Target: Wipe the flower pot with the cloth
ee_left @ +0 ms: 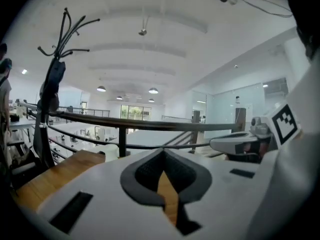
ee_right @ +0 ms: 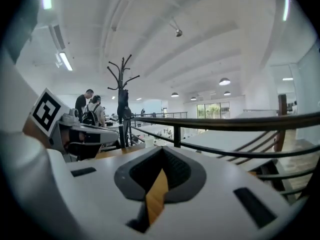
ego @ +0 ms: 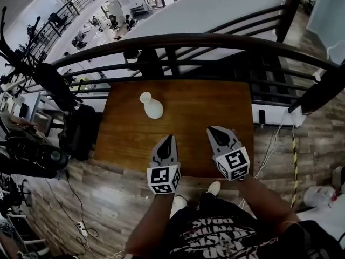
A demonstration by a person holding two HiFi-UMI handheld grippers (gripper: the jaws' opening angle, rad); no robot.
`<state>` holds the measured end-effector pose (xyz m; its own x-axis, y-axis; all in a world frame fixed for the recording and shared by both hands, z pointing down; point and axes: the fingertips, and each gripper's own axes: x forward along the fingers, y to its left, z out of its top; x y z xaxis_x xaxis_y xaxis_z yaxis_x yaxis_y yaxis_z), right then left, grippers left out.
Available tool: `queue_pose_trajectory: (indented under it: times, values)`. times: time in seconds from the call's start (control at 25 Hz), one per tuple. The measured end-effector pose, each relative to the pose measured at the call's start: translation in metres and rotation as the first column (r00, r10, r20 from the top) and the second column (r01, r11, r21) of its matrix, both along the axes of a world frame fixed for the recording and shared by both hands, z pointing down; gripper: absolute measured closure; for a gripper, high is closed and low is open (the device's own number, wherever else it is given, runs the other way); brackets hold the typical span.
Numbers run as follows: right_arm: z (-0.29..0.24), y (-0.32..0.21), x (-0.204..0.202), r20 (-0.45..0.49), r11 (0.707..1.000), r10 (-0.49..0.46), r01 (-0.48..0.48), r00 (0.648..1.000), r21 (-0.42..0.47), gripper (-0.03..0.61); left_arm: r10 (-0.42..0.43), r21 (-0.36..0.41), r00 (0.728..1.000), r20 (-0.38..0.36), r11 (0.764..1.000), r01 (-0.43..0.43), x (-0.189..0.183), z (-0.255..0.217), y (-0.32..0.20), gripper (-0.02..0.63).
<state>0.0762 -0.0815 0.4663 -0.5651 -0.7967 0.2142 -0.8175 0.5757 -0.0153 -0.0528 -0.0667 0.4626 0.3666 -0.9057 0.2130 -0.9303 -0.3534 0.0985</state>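
There, on the far left part of the wooden table (ego: 215, 107), well apart from both tools: the white flower pot (ego: 152, 106), bulbous below, narrow at the neck, apparently standing on its base, touched by nothing. Nearer, over the table's front edge, the left gripper (ego: 168, 138) and the right gripper (ego: 212, 129), side by side with a gap between, both pointing toward the pot's end of the table. Left gripper clenched: dark pads (ee_left: 150, 171) met at the tip in the left gripper view, only a sliver of wood grain showing through the slot behind them, nothing grasped. Right gripper likewise clenched and empty, tips together in the right gripper view, the same thin strip of tabletop seen through its slot. Behind each, a marker cube (ego: 163, 179), then the person's forearms and a dark printed shirt (ego: 215, 233). Under the table's near edge, light-coloured shoes (ego: 214, 188) on a plank floor (ego: 108, 198). Beyond the table, a dark curved railing (ego: 215, 42) over a lower hall. Off to the left, a black coat rack (ee_left: 55, 89) with something dark hung on it; past it, in the right gripper view, two people (ee_right: 90, 109) standing.
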Motion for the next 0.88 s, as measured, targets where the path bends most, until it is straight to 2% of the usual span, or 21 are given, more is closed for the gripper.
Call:
queue_pose_trajectory:
  times: [0.08, 0.2, 0.56, 0.88]
  values:
    - [-0.004, 0.015, -0.013, -0.021, 0.999, -0.002, 0.003, 1.0, 0.042, 0.58, -0.019, 0.038, 1.0, 0.013, 0.999, 0.019, -0.012, -0.008, 0.009, 0.615]
    - [-0.001, 0.031, -0.026, -0.03, 0.999, -0.003, 0.004, 1.0, 0.047, 0.58, -0.026, 0.062, 1.0, 0.004, 0.998, 0.026, -0.025, -0.014, 0.02, 0.615]
    - [0.002, 0.041, -0.041, -0.057, 1.0, 0.013, -0.014, 0.998, -0.008, 0.58, -0.006, 0.037, 1.0, -0.021, 0.999, 0.007, -0.049, -0.006, 0.042, 0.615]
    - [-0.001, 0.046, -0.053, -0.068, 1.0, 0.016, -0.016, 0.998, -0.007, 0.58, -0.007, 0.035, 1.0, -0.025, 0.999, 0.008, -0.061, -0.008, 0.047, 0.615]
